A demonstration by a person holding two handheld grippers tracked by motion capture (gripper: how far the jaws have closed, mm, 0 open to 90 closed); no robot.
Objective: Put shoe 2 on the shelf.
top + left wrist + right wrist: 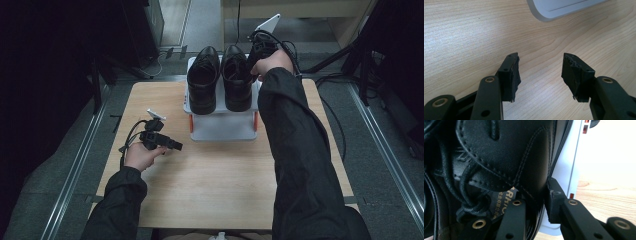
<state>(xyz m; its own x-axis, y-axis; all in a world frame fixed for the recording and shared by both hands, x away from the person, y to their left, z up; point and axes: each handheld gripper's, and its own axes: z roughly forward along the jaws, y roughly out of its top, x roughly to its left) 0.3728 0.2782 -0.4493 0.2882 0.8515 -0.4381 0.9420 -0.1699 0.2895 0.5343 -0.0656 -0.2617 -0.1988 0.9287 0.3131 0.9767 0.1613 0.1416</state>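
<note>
Your right tongs (256, 59) sit at the side wall of the right shoe (236, 77), one jaw inside the opening by the laces, the other outside against the leather. In the right gripper view the outer pad stands close to the wall, but you cannot tell there whether it presses or has let go. Both shoes stand side by side on the top step of the white rack (222, 127) at the far side of the table (215, 180), the left shoe (203, 80) just beside the right one.

Your left tongs (540, 72) hang wide and empty over bare wood, near the rack's front corner.

The risks from here, as I judge them:
- Pull back with the inner jaw caught behind the laces (471, 192) and you drag the shoe off the step.
- A sideways tug could push it into its neighbour and knock both askew.
- The rack is light-looking; a hard pull may shift it on the table, and your left tongs are too far off to steady it.
</note>
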